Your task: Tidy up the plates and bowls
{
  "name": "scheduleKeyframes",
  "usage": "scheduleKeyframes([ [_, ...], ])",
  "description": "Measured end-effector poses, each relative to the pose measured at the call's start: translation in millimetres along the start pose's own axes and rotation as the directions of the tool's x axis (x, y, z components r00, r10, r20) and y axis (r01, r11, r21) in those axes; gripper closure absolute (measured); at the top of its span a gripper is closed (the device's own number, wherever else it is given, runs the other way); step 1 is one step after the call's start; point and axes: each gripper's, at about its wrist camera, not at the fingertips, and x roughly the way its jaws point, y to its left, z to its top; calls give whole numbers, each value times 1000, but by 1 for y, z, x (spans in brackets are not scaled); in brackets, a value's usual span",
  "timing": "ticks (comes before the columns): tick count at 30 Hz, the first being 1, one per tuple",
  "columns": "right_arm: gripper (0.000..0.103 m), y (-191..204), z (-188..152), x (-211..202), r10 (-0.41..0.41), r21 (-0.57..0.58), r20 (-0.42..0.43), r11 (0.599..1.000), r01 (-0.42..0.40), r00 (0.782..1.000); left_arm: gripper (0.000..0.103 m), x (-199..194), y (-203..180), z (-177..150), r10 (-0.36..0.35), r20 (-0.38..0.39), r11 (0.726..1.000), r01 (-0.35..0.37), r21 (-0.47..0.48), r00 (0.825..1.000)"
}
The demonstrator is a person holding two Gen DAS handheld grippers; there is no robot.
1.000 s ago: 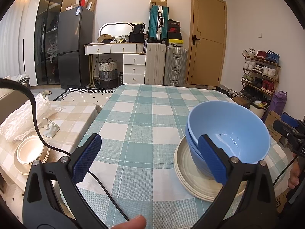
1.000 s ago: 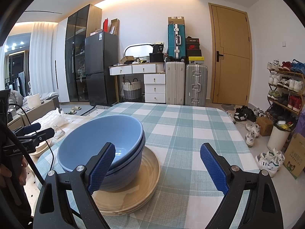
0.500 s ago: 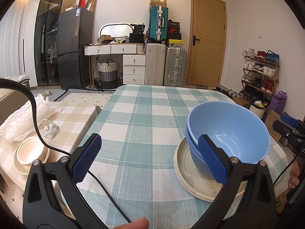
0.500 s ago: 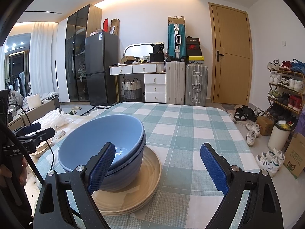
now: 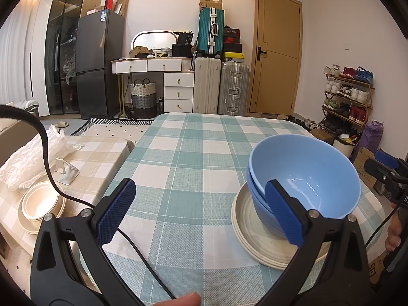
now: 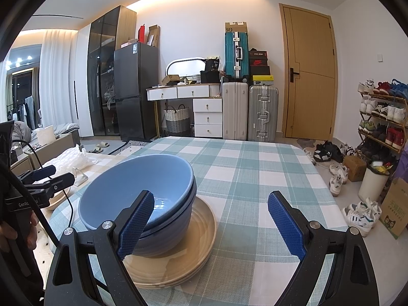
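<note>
Nothing moved; glossy round blue bowls on ridged cream plates.

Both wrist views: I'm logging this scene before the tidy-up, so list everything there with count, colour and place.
blue bowls: two, nested, on the cream plates
cream plates: a stack, count unclear, near edge of checked table
checked table: one, teal and white
cream dishes: a stack, on beige side table to the left
metal stand: one, silver, same side table
suitcases: three, teal, white, silver, back wall
fridge: one, dark
shoe rack: one, right wall
left gripper: open, empty
right gripper: open, empty
</note>
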Motion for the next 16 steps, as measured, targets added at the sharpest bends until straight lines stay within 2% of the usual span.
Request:
scheduleKeyframes([
  [16, 11, 0, 0, 0, 2, -3, -1, 1000, -2, 1000, 2, 1, -2, 1, 3, -2, 1000, -3, 5, 1000],
])
